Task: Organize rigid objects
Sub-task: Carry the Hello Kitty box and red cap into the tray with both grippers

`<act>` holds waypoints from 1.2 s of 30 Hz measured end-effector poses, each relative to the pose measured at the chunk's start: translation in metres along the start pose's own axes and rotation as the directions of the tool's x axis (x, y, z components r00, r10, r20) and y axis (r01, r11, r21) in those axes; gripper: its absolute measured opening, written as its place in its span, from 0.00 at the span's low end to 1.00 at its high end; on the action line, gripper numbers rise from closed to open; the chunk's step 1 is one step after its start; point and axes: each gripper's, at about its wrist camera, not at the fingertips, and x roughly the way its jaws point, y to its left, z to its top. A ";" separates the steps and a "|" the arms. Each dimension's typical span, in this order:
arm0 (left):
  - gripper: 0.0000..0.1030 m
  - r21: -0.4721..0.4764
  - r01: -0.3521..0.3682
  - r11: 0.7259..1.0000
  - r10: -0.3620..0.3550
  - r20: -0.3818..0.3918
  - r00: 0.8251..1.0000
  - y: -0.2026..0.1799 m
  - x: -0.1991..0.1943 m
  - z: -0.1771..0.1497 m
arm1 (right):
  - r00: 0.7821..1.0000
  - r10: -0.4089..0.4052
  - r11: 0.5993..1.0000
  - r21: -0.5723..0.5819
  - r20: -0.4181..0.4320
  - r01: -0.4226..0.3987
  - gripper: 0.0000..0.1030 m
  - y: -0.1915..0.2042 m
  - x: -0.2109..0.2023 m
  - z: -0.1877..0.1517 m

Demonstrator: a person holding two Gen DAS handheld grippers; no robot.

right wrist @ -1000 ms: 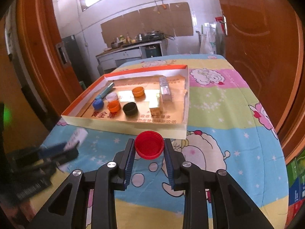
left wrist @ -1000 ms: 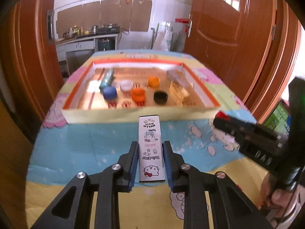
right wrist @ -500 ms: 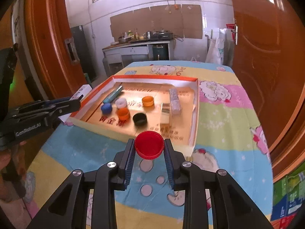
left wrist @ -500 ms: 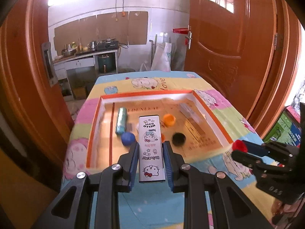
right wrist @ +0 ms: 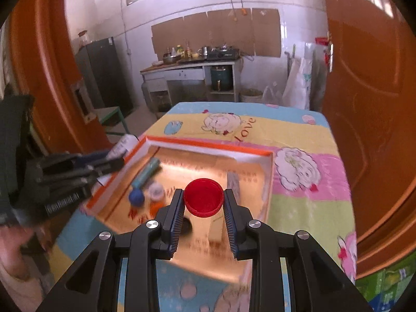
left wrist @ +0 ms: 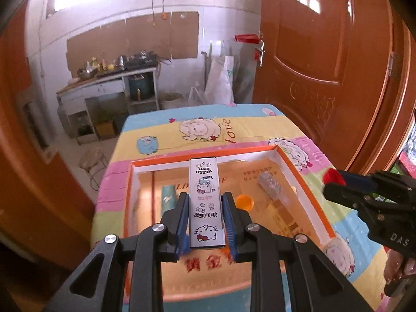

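Note:
My left gripper [left wrist: 205, 205] is shut on a white Hello Kitty box [left wrist: 205, 202] and holds it above the orange-rimmed tray [left wrist: 304, 176]. My right gripper [right wrist: 203, 202] is shut on a red bottle cap [right wrist: 203, 197], above the tray's [right wrist: 208, 143] right half. In the tray lie a teal tube [right wrist: 147, 173], a blue cap [right wrist: 136, 197], a white cap [right wrist: 156, 189], an orange cap [left wrist: 245, 201] and a glittery stick [left wrist: 270, 186]. The right gripper also shows in the left wrist view [left wrist: 335, 179], the left gripper in the right wrist view [right wrist: 114, 158].
The tray sits on a table with a colourful cartoon cloth [left wrist: 208, 127]. Orange wooden doors [left wrist: 325, 65] stand close on the right and left. A kitchen counter [right wrist: 189, 65] is beyond the table's far end.
Both grippers have moved forward and higher, from the table's near edge to above the tray, each still holding its object.

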 end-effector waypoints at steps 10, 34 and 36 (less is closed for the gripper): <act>0.26 -0.040 0.034 0.999 -0.037 -0.097 0.995 0.010 0.075 0.017 | 0.995 -0.001 0.999 0.037 -0.100 0.005 0.30 -0.013 0.092 0.040; 0.26 -0.062 0.001 0.998 -0.011 -0.175 0.985 0.027 0.127 0.010 | 0.980 -0.058 0.998 -0.004 -0.193 0.058 0.30 -0.011 0.168 0.038; 0.26 -0.059 -0.001 0.998 -0.010 -0.182 0.983 0.027 0.129 0.010 | 0.978 -0.056 0.998 -0.009 -0.201 0.056 0.30 -0.009 0.171 0.036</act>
